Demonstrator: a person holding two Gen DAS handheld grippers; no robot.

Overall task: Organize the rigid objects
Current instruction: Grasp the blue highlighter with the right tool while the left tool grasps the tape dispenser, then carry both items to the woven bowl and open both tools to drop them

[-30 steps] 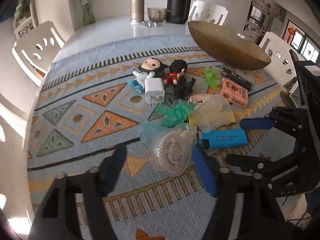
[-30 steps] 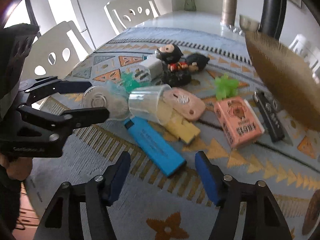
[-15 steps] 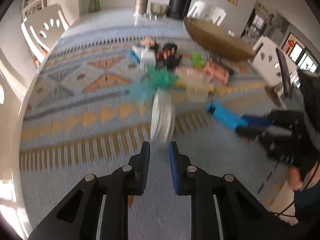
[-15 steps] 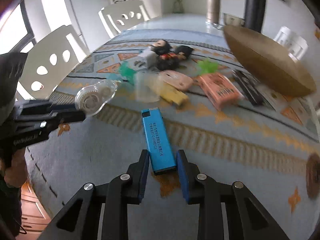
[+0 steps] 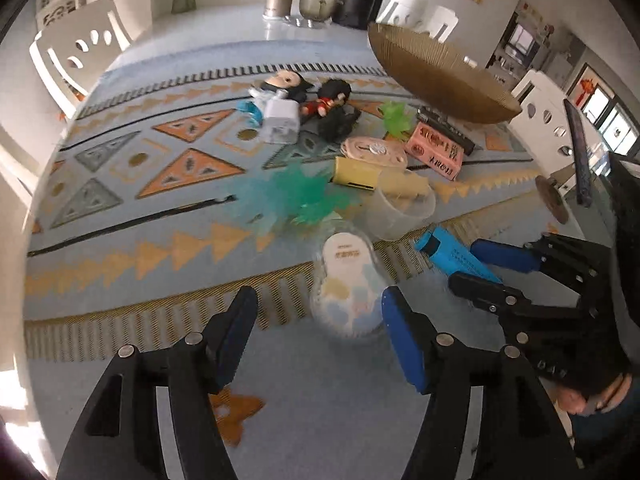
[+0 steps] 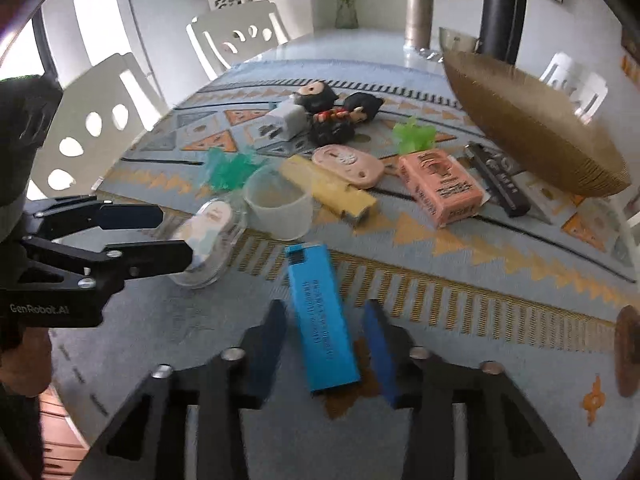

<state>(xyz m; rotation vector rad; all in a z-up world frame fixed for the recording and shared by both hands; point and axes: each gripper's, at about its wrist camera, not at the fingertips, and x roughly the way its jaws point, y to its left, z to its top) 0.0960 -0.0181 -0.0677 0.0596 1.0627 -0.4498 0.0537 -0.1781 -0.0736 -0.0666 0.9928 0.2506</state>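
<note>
My left gripper (image 5: 318, 312) is open, and the clear round case with a white label (image 5: 347, 286) lies flat on the cloth between its fingers, untouched by the pads. The case also shows in the right wrist view (image 6: 210, 240). My right gripper (image 6: 325, 338) is open, and the blue rectangular box (image 6: 320, 316) lies between its fingers on the cloth. The left wrist view shows that box (image 5: 454, 254) at the right gripper's tips. Behind them sit a clear plastic cup (image 6: 278, 204), a yellow block (image 6: 328, 194), a pink oval case (image 6: 346, 160) and a pink box (image 6: 440, 186).
A large woven golden bowl (image 6: 528, 120) stands at the back right. A white charger (image 6: 286, 122), two dolls (image 6: 336, 108), green spiky toys (image 6: 230, 168) and a black remote (image 6: 498, 178) lie on the patterned cloth (image 6: 480, 264). White chairs surround the table.
Both grippers were shut, the left on the clear case and the right on the blue box, held up. Now both are open and the case and box lie on the cloth.
</note>
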